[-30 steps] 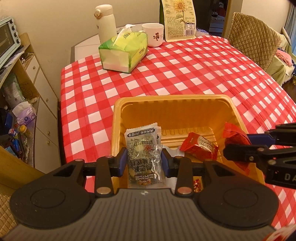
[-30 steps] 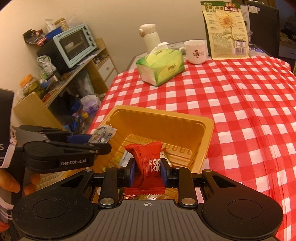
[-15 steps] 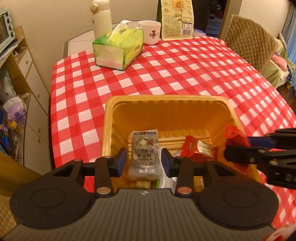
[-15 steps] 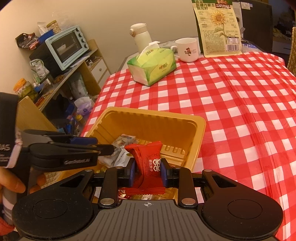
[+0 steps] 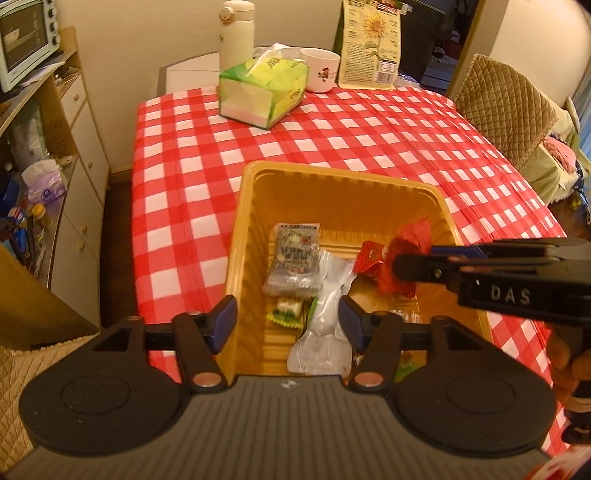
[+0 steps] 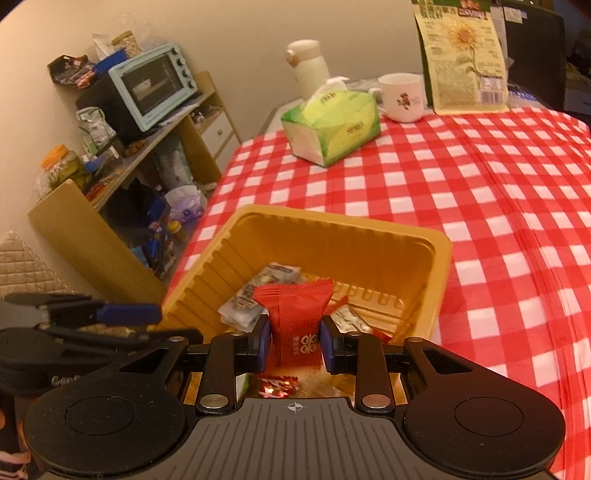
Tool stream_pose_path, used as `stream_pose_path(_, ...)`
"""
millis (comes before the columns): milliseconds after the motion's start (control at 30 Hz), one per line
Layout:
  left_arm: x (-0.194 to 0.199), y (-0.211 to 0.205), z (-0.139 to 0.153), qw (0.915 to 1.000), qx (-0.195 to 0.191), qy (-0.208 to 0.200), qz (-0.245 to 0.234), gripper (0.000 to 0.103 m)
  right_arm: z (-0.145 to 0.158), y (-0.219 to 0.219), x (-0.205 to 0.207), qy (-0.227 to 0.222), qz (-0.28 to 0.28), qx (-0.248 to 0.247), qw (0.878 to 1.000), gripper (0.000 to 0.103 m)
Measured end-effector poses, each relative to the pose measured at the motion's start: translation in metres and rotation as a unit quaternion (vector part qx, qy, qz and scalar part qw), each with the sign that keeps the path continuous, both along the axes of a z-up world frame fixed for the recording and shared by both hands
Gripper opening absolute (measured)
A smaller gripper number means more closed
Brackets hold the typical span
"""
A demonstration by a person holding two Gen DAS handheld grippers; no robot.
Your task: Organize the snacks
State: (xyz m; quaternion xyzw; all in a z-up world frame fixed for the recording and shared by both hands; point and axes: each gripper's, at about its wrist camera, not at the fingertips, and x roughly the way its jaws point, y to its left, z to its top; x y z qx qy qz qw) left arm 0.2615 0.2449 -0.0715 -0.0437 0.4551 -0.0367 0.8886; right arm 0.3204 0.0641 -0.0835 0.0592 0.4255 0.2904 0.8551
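Snacks sit in the yellow tray (image 5: 255,206) near the desk (image 5: 369,140) edge closest to me. My left claw (image 5: 284,317) is spread apart, nothing in it, hovering over the tray's near-left rim. My right claw (image 6: 293,338) is clamped on a red snack packet (image 6: 295,317), held upright over the near end of the tray.

Left wrist view shows the tray contents best: a grey printed packet (image 5: 295,254) near centre, a clear white pouch (image 5: 325,325) at 6 o'clock of it, a small green-yellow candy (image 5: 286,310) between them at the left, and another red packet (image 5: 371,254) at 3 o'clock. It also shows the right claw side-on, reaching in from 3 o'clock with the red packet at its tip.

Right wrist view hides most of that behind the held packet, but shows a small red wrapper (image 6: 277,384) under my claw, which I can't see from the left. It also shows the left claw from the side at 9 o'clock, fingers (image 6: 125,312) parted.

Far side of desk, 12 o'clock: tissue box (image 5: 262,92), white mug (image 5: 319,70), thermos (image 5: 236,33), sunflower seed bag (image 5: 371,40). The toaster oven (image 6: 151,86) on its shelf shows whole only in the right view.
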Motion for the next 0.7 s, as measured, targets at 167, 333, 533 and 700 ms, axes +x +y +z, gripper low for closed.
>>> stream_pose_path(167, -0.014, -0.001, 0.001, 1.0000, -0.002, 0.002, 0.005, 0.065, 0.002, -0.001, -0.004, -0.003, -0.006, 0.003, 1.000, 0.052)
stream_pose_path(333, -0.024, -0.003, 0.003, 0.9999, -0.003, 0.000, 0.010, 0.067, 0.004, -0.008, -0.010, 0.003, -0.015, 0.001, 1.000, 0.061)
stream_pose_path(533, -0.037, -0.006, 0.012, 0.9998, 0.002, -0.008, 0.016, 0.068, 0.009, -0.020, -0.025, 0.009, -0.021, -0.007, 1.000, 0.070)
stream_pose_path(700, -0.054, -0.011, 0.026, 0.9993, 0.013, -0.022, 0.027, 0.068, 0.021, -0.031, -0.042, 0.006, -0.023, -0.008, 1.000, 0.079)
